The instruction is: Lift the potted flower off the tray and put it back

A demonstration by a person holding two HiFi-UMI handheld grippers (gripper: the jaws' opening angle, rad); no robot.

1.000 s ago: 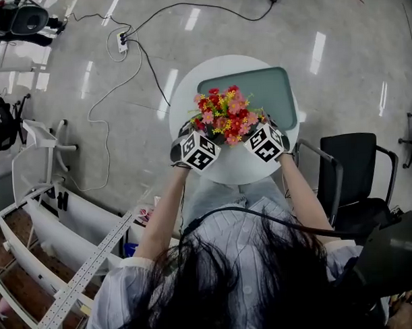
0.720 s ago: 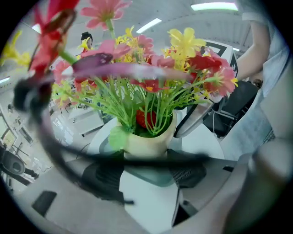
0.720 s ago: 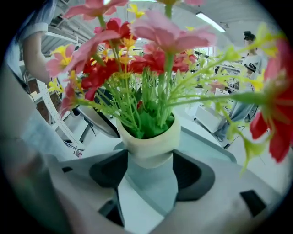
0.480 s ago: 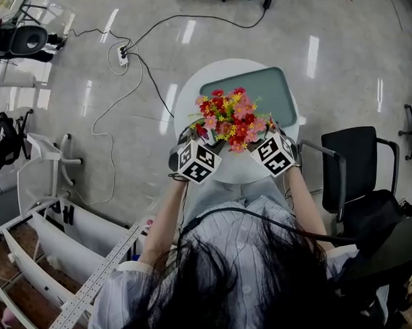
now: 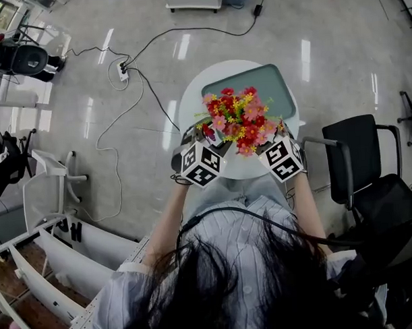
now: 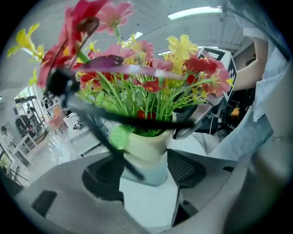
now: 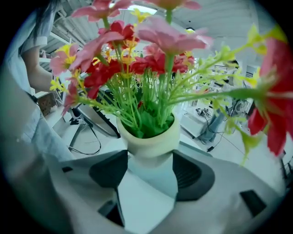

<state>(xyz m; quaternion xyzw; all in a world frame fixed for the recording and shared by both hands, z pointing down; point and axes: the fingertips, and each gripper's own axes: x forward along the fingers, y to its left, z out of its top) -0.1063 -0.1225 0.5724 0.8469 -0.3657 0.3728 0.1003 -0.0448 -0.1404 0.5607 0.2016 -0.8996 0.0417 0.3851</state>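
The potted flower, a cream pot (image 6: 147, 147) with red, pink and yellow blooms (image 5: 238, 121), hangs in the air between both grippers. My left gripper (image 6: 144, 167) is shut on the pot from one side, its black pads (image 6: 104, 176) pressed against the pot's wall. My right gripper (image 7: 151, 171) is shut on the pot (image 7: 153, 137) from the opposite side. In the head view the left gripper (image 5: 210, 141) and right gripper (image 5: 268, 138) flank the blooms above the near edge of the teal tray (image 5: 260, 83). The pot itself is hidden there under the flowers.
The tray lies on a small round white table (image 5: 190, 103). A black chair (image 5: 360, 162) stands close on the right. Cables and a power strip (image 5: 124, 67) lie on the floor at the left, and a white frame (image 5: 56, 213) stands lower left.
Both grippers have risen with the pot held between them; the flowers look larger and nearer the camera. More of the tray shows bare behind them.
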